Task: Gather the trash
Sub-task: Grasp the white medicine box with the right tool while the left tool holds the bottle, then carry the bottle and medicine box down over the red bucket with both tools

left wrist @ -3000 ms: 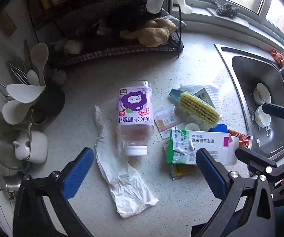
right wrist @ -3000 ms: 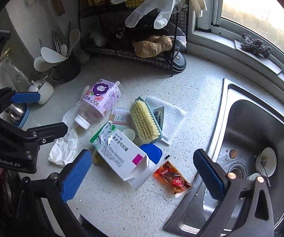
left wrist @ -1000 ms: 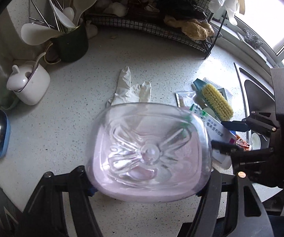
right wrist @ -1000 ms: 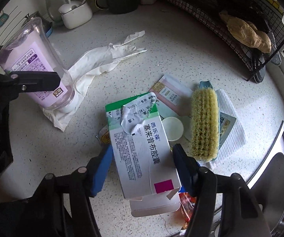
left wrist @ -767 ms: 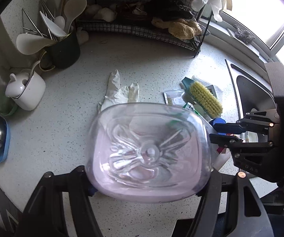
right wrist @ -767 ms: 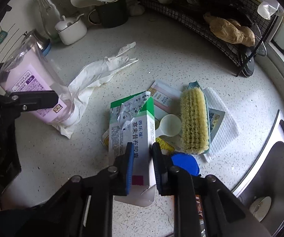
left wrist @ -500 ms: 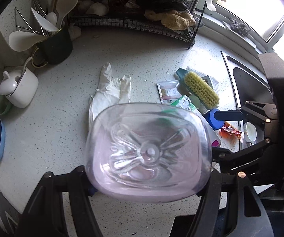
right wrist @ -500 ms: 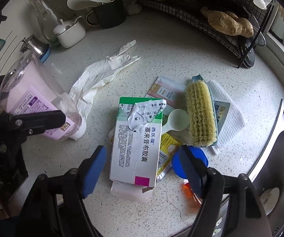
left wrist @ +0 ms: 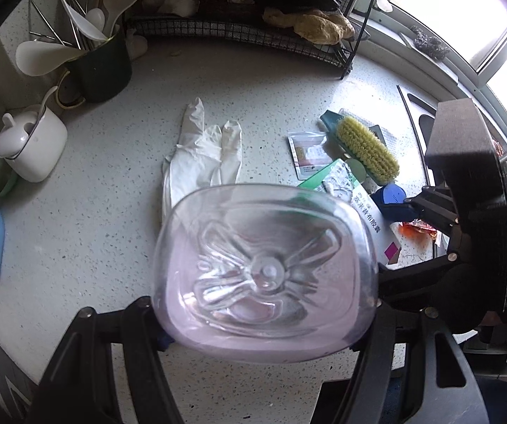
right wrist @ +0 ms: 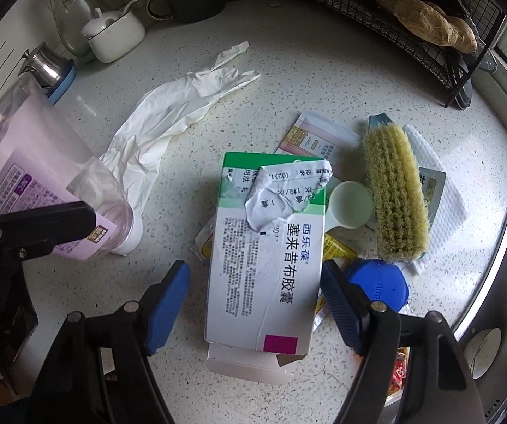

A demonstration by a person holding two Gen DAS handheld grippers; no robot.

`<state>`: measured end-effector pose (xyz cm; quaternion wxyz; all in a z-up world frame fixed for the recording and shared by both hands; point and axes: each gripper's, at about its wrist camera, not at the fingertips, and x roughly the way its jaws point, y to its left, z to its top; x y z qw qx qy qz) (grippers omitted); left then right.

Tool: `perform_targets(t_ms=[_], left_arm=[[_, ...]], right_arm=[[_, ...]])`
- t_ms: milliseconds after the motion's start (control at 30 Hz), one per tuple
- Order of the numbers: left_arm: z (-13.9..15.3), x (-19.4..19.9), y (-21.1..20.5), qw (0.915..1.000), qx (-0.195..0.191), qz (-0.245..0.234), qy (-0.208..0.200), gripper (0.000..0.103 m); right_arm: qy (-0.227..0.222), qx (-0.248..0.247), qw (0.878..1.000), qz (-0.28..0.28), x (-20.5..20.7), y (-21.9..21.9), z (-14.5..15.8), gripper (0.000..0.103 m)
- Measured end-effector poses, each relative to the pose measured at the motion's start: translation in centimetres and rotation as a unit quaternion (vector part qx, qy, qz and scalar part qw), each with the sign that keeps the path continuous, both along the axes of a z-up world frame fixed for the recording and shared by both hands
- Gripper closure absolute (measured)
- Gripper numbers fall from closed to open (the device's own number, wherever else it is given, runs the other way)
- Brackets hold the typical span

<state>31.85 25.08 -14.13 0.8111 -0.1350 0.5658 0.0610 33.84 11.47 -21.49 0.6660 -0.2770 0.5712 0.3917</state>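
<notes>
While the left gripper (left wrist: 267, 332) keeps its fingers clamped on the clear plastic bottle (left wrist: 266, 268), held cap-down just above the speckled surface (left wrist: 112, 190) with its base facing the camera, the change of note is on the other side. Half a second ago the right gripper (right wrist: 253, 304) stood higher with the medicine box (right wrist: 267, 254) lying ahead of its fingers; it now straddles the box, one blue pad off the box's left long edge with a gap showing, the other pad at or touching the right edge. Its jaws are closing, the box between them, but not yet pressed on both sides. Judged from this, the bottle is secured and the box is the next item to be taken; the pick is at the closing stage. Beyond the left fingers lies the crumpled white glove (right wrist: 179, 106). Beyond the right fingers sit the scrub brush (right wrist: 394, 194), which looks like a tool and not refuse, then the small packets (right wrist: 317, 137), and just right of the right finger the blue lid (right wrist: 380, 282). These remain uncollected.
</notes>
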Motion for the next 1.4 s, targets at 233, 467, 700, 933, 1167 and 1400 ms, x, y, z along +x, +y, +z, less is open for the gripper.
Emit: perform_targets(t_ms=[233,467,700,933,1167,1400], left_arm=[[0.5,0.1,-0.6,0.9999,0.012,-0.012,-0.001,0.037],[2.2,0.3,-3.1,0.9988,0.029,-0.037,-0.015,0.037],[4.9,0.1,-7.7,0.995,0.051,-0.076,-0.041,0.037],[6.4,-2.3,-13.7,0.9902,0.06,-0.112,-0.058,0.037],[6.6,-6.9,-21.8,0.9841,0.062,-0.155,-0.059,0.037],[5.1,-12.2,-29.7,0.979,0.046,-0.193,-0.046,0.037]], right_arm=[[0.014,0.025,0.999,-0.017,-0.4,-0.5,0.5,0.047],[0.012,0.071,0.995,-0.069,-0.2,-4.4,3.5,0.047],[-0.013,0.1,0.99,-0.103,-1.6,-7.8,6.1,0.047],[-0.037,0.112,0.984,-0.136,-5.5,-15.0,9.5,0.047],[-0.051,0.116,0.976,-0.177,-10.8,-22.2,10.5,0.047],[-0.045,0.115,0.967,-0.222,-17.2,-29.4,10.0,0.047]])
